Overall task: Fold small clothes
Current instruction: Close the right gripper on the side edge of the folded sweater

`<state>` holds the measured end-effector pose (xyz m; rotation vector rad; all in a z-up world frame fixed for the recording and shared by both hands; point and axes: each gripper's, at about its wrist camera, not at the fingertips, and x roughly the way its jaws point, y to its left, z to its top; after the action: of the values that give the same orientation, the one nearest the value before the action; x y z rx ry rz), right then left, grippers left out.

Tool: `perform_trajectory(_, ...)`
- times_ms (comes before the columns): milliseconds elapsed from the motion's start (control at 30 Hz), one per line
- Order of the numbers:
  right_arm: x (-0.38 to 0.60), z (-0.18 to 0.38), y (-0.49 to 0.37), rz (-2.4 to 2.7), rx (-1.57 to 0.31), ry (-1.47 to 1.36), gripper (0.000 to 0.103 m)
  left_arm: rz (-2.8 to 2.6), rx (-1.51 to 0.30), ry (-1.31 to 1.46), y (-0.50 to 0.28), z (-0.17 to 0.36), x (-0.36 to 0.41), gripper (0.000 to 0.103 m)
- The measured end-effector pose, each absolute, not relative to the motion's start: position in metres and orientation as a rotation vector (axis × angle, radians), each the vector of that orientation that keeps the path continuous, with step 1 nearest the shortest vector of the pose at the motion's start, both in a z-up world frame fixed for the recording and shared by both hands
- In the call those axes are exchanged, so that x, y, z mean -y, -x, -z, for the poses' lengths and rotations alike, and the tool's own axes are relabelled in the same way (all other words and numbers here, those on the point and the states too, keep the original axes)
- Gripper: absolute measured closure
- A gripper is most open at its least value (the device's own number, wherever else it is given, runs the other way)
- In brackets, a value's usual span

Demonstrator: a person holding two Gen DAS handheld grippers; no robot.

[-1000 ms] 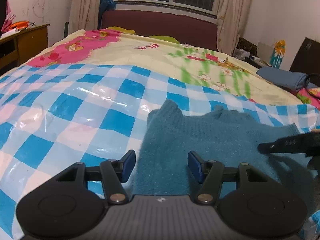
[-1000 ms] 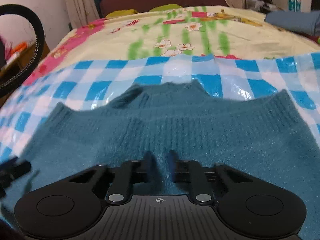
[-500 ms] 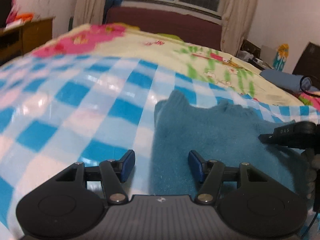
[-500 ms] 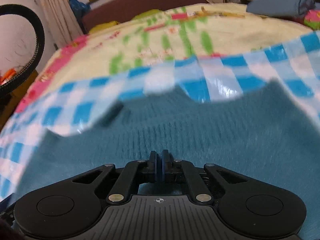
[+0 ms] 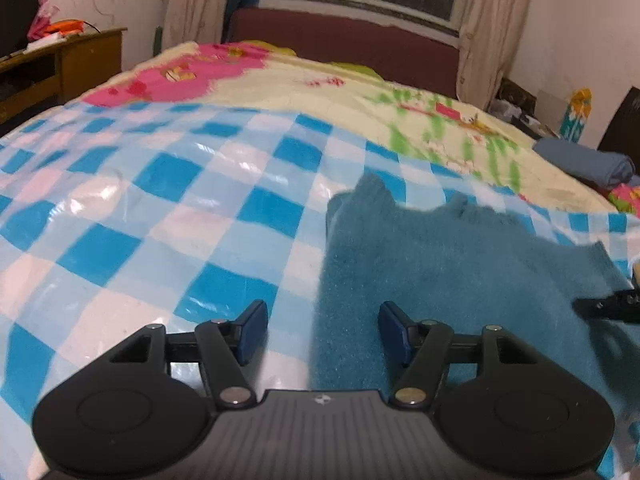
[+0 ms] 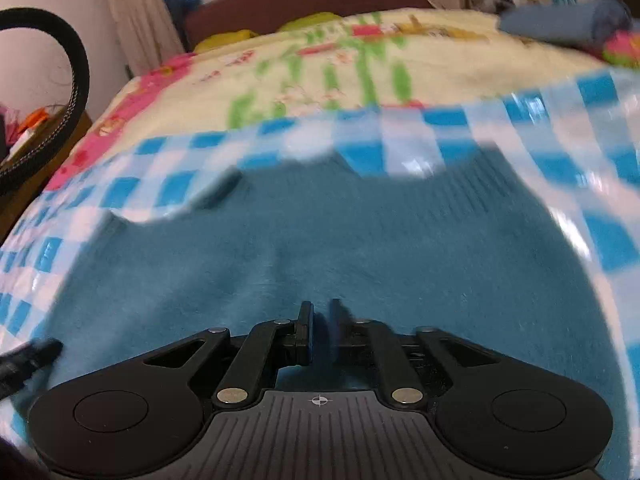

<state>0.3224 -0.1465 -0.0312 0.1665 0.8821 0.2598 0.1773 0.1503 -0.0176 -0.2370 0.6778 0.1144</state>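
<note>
Teal knit sweater (image 5: 460, 276) lies flat on blue-checked plastic sheet (image 5: 160, 200) over bed (image 5: 320, 92). Right gripper (image 6: 320, 330) fingers nearly together, pinching sweater's near edge. Left gripper (image 5: 322, 332) fingers wide apart, straddling sweater's left edge. Folded blue cloth (image 5: 584, 164) far right.

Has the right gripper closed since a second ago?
Yes. The right gripper had a clear gap between its fingers then; now they stand almost together, pinching the teal sweater lying on the checkered sheet.
</note>
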Motion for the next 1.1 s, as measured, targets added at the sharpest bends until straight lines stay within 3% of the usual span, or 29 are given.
perform_trajectory(100,0.166,0.015,-0.311,-0.242,-0.824,-0.243,0.09,-0.124,-0.642,0.193,-0.172,0.005,-0.143,0.037)
perform_trajectory(267,0.228,-0.007,-0.28,-0.203,-0.711,-0.333,0.087,-0.075,-0.592,0.135,-0.17,-0.01,-0.114,0.037)
perform_trajectory(300,0.243,-0.006,-0.274,-0.174,-0.708,-0.349,0.081,-0.062,-0.588,0.119,-0.171,-0.01,-0.105,0.037)
perform_trajectory(467,0.295,0.023,-0.265,-0.12,-0.771,-0.412,0.076,0.008,-0.614,0.044,-0.189,0.0,-0.059,0.037)
perform_trajectory(600,0.311,0.04,-0.265,-0.146,-0.79,-0.486,0.064,0.015,-0.684,0.035,-0.199,0.012,-0.044,0.037)
perform_trajectory(1100,0.332,0.081,-0.304,-0.453,-0.943,-0.787,0.052,-0.008,-0.729,0.021,-0.216,0.008,-0.025,0.037)
